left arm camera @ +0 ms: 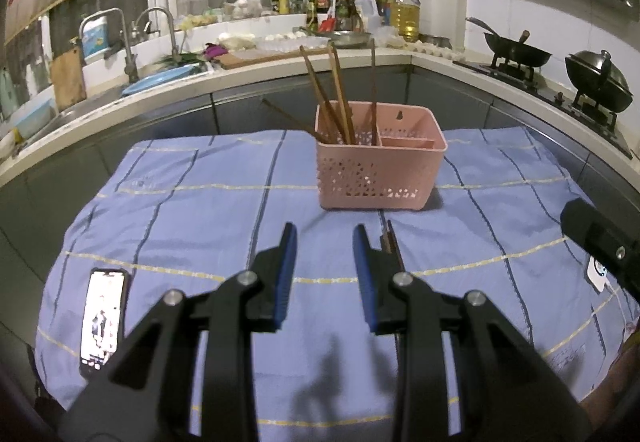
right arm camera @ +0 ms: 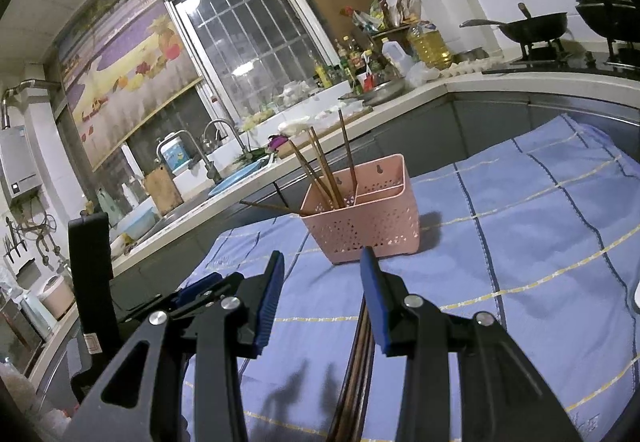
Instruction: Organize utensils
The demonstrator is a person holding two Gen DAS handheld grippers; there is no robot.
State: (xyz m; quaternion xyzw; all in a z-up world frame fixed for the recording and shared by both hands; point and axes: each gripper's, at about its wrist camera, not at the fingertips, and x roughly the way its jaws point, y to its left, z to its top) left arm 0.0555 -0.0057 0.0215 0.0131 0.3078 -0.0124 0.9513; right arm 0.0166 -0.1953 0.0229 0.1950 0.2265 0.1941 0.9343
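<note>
Blue-padded jaws of the right gripper [right arm camera: 322,278] are seen nearest the lens, standing partly apart with nothing pressed between them. Loose chopsticks [right arm camera: 356,366] are noted flat on the blue checked cloth [right arm camera: 540,242], running lengthwise beneath that gripper and just inside its right pad; whether they are touched cannot be told. Their ends [left arm camera: 389,240] are glimpsed in the left view, just right of the left gripper [left arm camera: 325,238], whose jaws are likewise held narrowly apart and empty. More chopsticks [left arm camera: 336,94] are stood leaning in the left compartment of the pink perforated basket [left arm camera: 380,170], one tipped low over its left rim; the right compartment looks bare. The sticks are judged light, stiff, thin and somewhat slick, apt to roll or scissor if pinched singly; a hold across the bundle near mid-length is judged best, where balance is kept. Both grippers are pitched downward toward the cloth and aimed at the basket, the right one rolled a little. A lit phone [left arm camera: 102,316] is noted at the cloth's left edge, and the kitchen counter [left arm camera: 280,66] beyond.
</note>
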